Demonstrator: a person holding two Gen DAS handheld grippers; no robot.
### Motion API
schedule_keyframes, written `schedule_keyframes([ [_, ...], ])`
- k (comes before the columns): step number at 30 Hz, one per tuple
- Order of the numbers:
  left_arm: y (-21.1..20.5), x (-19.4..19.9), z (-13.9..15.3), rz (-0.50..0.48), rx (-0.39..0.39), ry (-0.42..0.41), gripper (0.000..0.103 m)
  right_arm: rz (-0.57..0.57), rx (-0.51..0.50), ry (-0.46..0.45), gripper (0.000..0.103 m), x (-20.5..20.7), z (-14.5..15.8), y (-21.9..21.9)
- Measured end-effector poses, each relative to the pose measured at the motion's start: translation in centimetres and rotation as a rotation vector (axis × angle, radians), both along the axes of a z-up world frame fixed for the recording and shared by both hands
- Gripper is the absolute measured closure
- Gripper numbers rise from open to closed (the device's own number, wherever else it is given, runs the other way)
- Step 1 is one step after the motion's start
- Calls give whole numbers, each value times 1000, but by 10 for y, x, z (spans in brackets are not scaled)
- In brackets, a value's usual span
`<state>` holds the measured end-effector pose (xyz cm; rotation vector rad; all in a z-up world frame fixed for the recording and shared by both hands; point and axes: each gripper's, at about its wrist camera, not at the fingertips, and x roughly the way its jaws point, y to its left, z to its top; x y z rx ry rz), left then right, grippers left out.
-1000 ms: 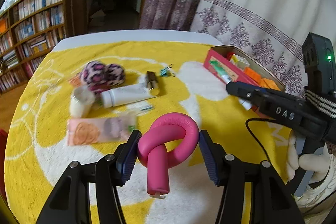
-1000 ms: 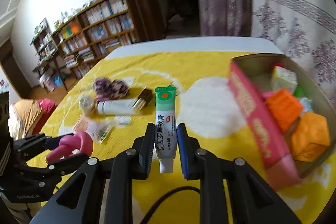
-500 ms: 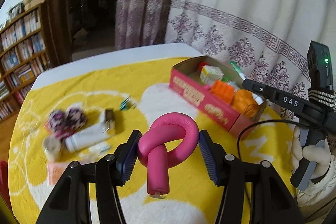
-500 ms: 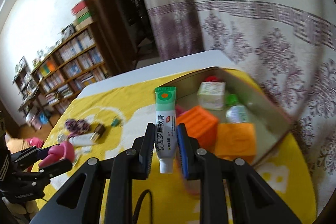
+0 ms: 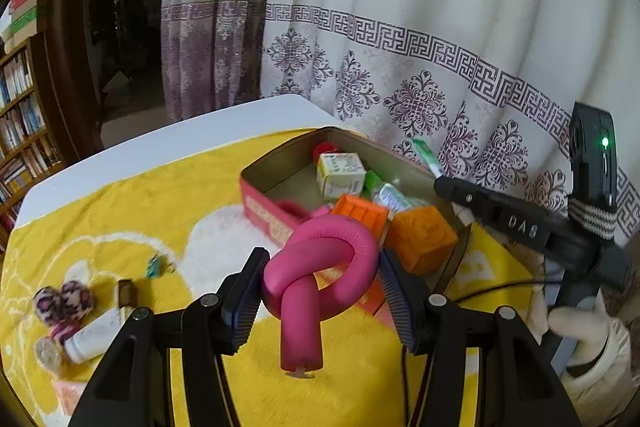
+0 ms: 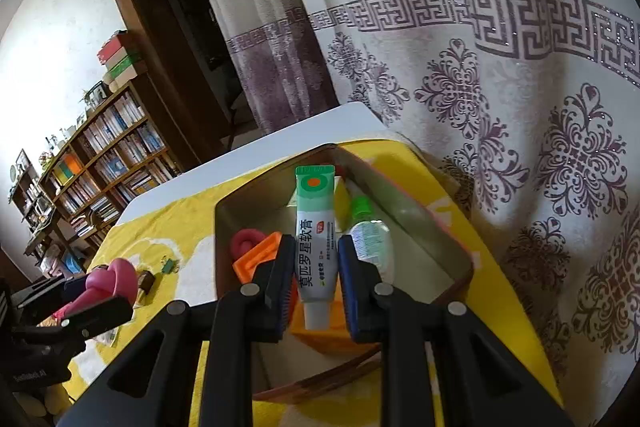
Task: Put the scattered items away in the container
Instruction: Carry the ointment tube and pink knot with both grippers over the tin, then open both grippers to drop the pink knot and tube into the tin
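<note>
Tongs in both hands carry items toward the container [image 5: 264,183], an open tin on the yellow-covered surface [image 5: 120,219]. Left tongs [image 5: 320,303] are clamped on a knotted pink foam roller [image 5: 320,267], short of the tin's near wall. Right tongs [image 6: 316,279] are clamped on a green-and-white ointment tube [image 6: 314,239], above the tin's interior. Best practice, likely: lower the tube into the bare gap beside the green-capped bottle [image 6: 370,235] before releasing, then bring the roller in clear of the orange blocks [image 5: 420,239].

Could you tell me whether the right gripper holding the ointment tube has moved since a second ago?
Yes. The right gripper, shut on the ointment tube, has travelled from above the yellow cloth to over the open box.
</note>
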<state>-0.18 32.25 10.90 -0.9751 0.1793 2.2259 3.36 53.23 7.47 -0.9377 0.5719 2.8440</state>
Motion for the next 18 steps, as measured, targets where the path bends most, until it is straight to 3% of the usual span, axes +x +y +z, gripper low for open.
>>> schedule_keyframes([
  [10, 45, -26, -8, -48, 60, -79, 44, -34, -15, 8, 79, -4, -7, 19],
  [12, 53, -29, -12, -69, 61, -99, 33, -29, -43, 7, 78, -6, -10, 24],
  [13, 55, -29, -13, -68, 57, -91, 18, -33, -48, 3, 77, -6, -11, 25],
  [14, 55, -28, -14, -62, 59, -78, 14, -37, -53, 0, 70, -7, -12, 27],
  [15, 54, -27, -14, -57, 65, -67, 14, -42, -58, -2, 61, -7, -13, 28],
  [18, 48, -32, -16, -37, 76, -93, 14, -50, -55, 3, 54, -6, -13, 29],
])
